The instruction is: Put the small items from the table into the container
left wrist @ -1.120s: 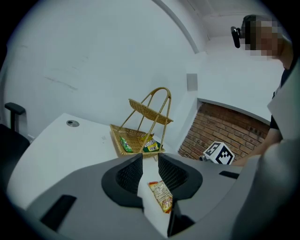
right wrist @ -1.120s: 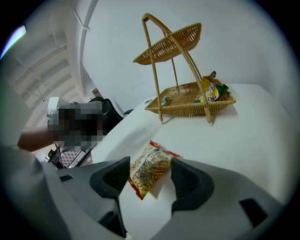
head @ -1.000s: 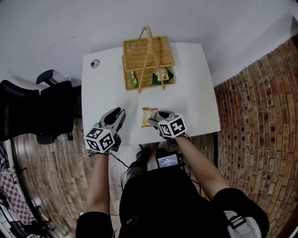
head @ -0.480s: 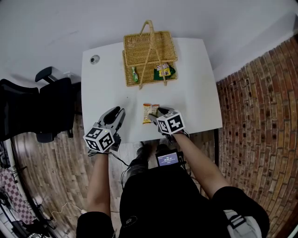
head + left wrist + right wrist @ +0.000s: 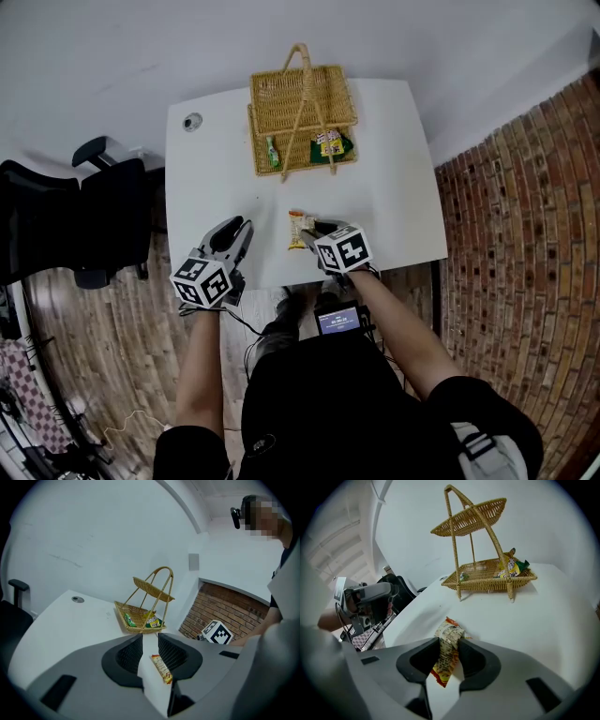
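An orange and cream snack packet [image 5: 297, 227] lies near the front edge of the white table [image 5: 206, 187]. In the right gripper view this packet [image 5: 446, 654] stands crumpled between the jaws of my right gripper [image 5: 449, 641], which are closing and press on it from both sides. My left gripper [image 5: 241, 230] hovers over the table's front left, open, with nothing between its fingers [image 5: 129, 654]. The wicker basket [image 5: 259, 141] with a tall handle stands at the far side. It holds a small green packet [image 5: 270, 150] and a yellow-green one [image 5: 328, 142].
A black office chair [image 5: 66, 225] stands left of the table. A round cable grommet [image 5: 192, 121] sits in the far left corner. A brick wall [image 5: 516, 234] runs along the right. A small screen [image 5: 337, 322] hangs at the person's waist.
My right gripper has closed in on the snack packet, which now looks narrower and bunched up. The left gripper has stayed where it was.
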`<state>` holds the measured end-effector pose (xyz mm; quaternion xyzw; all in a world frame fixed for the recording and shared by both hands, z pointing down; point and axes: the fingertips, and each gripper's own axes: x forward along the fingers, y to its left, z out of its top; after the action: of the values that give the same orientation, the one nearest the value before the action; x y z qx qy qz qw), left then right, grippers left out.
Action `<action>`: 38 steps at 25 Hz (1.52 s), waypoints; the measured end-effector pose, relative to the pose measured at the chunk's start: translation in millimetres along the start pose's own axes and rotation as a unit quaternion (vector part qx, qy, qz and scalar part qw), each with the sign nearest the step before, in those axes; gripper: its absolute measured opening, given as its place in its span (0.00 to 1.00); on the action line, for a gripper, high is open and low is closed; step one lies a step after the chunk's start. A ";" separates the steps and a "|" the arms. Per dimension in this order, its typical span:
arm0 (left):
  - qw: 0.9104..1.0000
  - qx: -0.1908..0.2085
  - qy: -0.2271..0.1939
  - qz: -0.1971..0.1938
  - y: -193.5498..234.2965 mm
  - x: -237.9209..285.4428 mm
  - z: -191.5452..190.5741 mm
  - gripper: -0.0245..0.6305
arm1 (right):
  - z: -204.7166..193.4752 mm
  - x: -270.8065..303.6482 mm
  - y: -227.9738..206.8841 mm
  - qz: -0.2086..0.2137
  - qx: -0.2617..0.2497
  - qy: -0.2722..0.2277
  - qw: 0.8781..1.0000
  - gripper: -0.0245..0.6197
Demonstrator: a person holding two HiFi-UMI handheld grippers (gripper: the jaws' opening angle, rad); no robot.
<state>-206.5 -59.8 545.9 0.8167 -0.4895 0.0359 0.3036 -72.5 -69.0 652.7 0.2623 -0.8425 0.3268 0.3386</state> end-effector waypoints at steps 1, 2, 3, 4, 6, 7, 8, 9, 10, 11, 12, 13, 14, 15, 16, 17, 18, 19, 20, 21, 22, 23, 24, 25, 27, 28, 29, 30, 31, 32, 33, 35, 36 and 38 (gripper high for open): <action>1.000 0.000 0.000 0.000 -0.7 0.1 -0.3 0.19 | 0.4 -0.2 1.2 0.005 0.003 -0.001 1.000 0.25; 1.000 0.000 0.000 -0.001 -1.5 0.4 -0.6 0.19 | 0.8 -0.8 2.0 0.008 0.006 -0.002 1.000 0.25; 1.000 0.000 0.001 -0.002 -2.4 0.7 -0.9 0.19 | 1.4 -1.6 2.6 0.011 0.008 -0.004 1.000 0.24; 1.000 0.001 0.001 -0.002 -3.4 1.0 -0.9 0.19 | 2.1 -2.6 3.2 0.014 0.011 -0.005 1.000 0.23; 1.000 0.001 0.001 -0.003 -5.3 1.6 -0.8 0.19 | 4.3 -5.4 4.8 0.022 0.015 -0.010 1.000 0.22; 1.000 0.001 0.001 -0.004 -6.1 2.3 -0.4 0.19 | 6.2 -7.3 5.1 0.025 0.017 -0.013 0.999 0.22; 1.000 0.002 0.000 -0.005 -6.9 3.2 0.0 0.18 | 8.6 -9.7 5.0 0.027 0.019 -0.017 0.999 0.22; 1.000 0.002 0.000 -0.006 -7.7 4.5 0.7 0.19 | 11.3 -12.2 4.4 0.028 0.020 -0.021 0.999 0.22; 1.000 0.002 -0.001 -0.007 -8.6 6.0 1.6 0.19 | 14.4 -15.0 3.5 0.029 0.020 -0.025 0.999 0.22; 1.000 0.003 -0.002 -0.007 -9.8 7.8 2.7 0.19 | 17.8 -18.2 2.4 0.030 0.019 -0.030 0.999 0.22; 1.000 0.004 -0.003 -0.008 -11.1 9.6 3.8 0.19 | 21.5 -21.9 1.3 0.031 0.018 -0.034 0.999 0.21; 1.000 0.005 -0.003 -0.009 -12.8 11.3 5.0 0.19 | 25.3 -26.1 0.0 0.032 0.016 -0.039 0.999 0.21; 1.000 0.006 -0.004 -0.011 -14.6 12.9 6.3 0.19 | 29.2 -30.7 -1.4 0.032 0.015 -0.044 0.998 0.21; 1.000 0.006 -0.005 -0.012 -16.4 14.4 7.9 0.19 | 33.4 -35.6 -3.0 0.032 0.013 -0.049 0.998 0.21; 1.000 0.008 -0.005 -0.013 -18.0 16.2 9.7 0.18 | 37.9 -40.6 -5.1 0.032 0.011 -0.054 0.998 0.21; 1.000 0.009 -0.006 -0.015 -19.7 18.3 11.6 0.19 | 42.6 -45.9 -7.9 0.031 0.009 -0.059 0.998 0.21; 1.000 0.011 -0.006 -0.016 -21.3 20.5 13.5 0.18 | 47.1 -51.2 -11.1 0.029 0.007 -0.065 0.997 0.21; 1.000 0.011 -0.007 -0.017 -22.7 22.5 15.4 0.18 | 51.1 -56.4 -14.7 0.028 0.006 -0.070 0.997 0.21; 1.000 0.012 -0.008 -0.017 -23.9 24.6 17.3 0.19 | 54.6 -61.4 -18.8 0.025 0.006 -0.074 0.997 0.21; 1.000 0.012 -0.009 -0.017 -25.0 26.6 19.4 0.19 | 57.7 -66.3 -23.4 0.023 0.007 -0.079 0.997 0.21; 1.000 0.012 -0.010 -0.018 -26.3 29.0 21.6 0.18 | 60.5 -71.2 -28.3 0.019 0.007 -0.083 0.996 0.21; 1.000 0.013 -0.012 -0.019 -27.7 31.9 24.1 0.18 | 63.3 -76.1 -33.4 0.016 0.007 -0.086 0.996 0.21; 1.000 0.015 -0.013 -0.020 -29.3 35.2 26.9 0.19 | 66.3 -80.8 -38.3 0.012 0.007 -0.090 0.996 0.21; 1.000 0.017 -0.014 -0.022 -31.1 38.8 29.7 0.18 | 69.5 -85.5 -42.9 0.009 0.006 -0.094 0.996 0.21; 0.999 0.021 -0.016 -0.026 -35.4 45.7 35.6 0.18 | 76.1 -94.9 -50.3 0.003 0.002 -0.102 0.995 0.21; 0.999 0.022 -0.017 -0.028 -37.5 48.9 38.7 0.18 | 80.0 -99.6 -53.2 0.001 0.000 -0.106 0.994 0.21; 0.999 0.025 -0.018 -0.029 -39.4 52.1 42.2 0.18 | 84.4 -104.3 -55.8 -0.001 -0.003 -0.111 0.994 0.21; 0.999 0.027 -0.019 -0.029 -41.0 55.2 46.0 0.18 | 89.2 -109.2 -58.3 -0.003 -0.005 -0.116 0.993 0.21; 0.999 0.030 -0.020 -0.029 -42.4 58.2 50.1 0.18 | 94.3 -114.2 -61.1 -0.005 -0.008 -0.121 0.993 0.21; 0.999 0.034 -0.020 -0.028 -44.0 61.2 54.4 0.18 | 99.5 -119.4 -64.0 -0.007 -0.011 -0.126 0.992 0.21; 0.999 0.037 -0.021 -0.028 -45.5 64.2 59.0 0.18 | 104.9 -124.5 -67.2 -0.009 -0.013 -0.131 0.991 0.21; 0.998 0.045 -0.024 -0.029 -48.6 69.3 68.7 0.18 | 116.1 -134.4 -72.9 -0.013 -0.019 -0.142 0.990 0.21; 0.998 0.049 -0.025 -0.030 -50.0 71.2 73.4 0.18 | 121.6 -139.2 -75.2 -0.014 -0.023 -0.146 0.989 0.21; 0.998 0.056 -0.028 -0.030 -52.2 74.0 82.0 0.18 | 132.9 -148.7 -79.2 -0.017 -0.031 -0.156 0.987 0.21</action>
<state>-144.9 -143.4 481.5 0.8474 -0.4704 0.0317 0.2443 21.2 -184.4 497.8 0.3142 -0.8898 0.2501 0.2167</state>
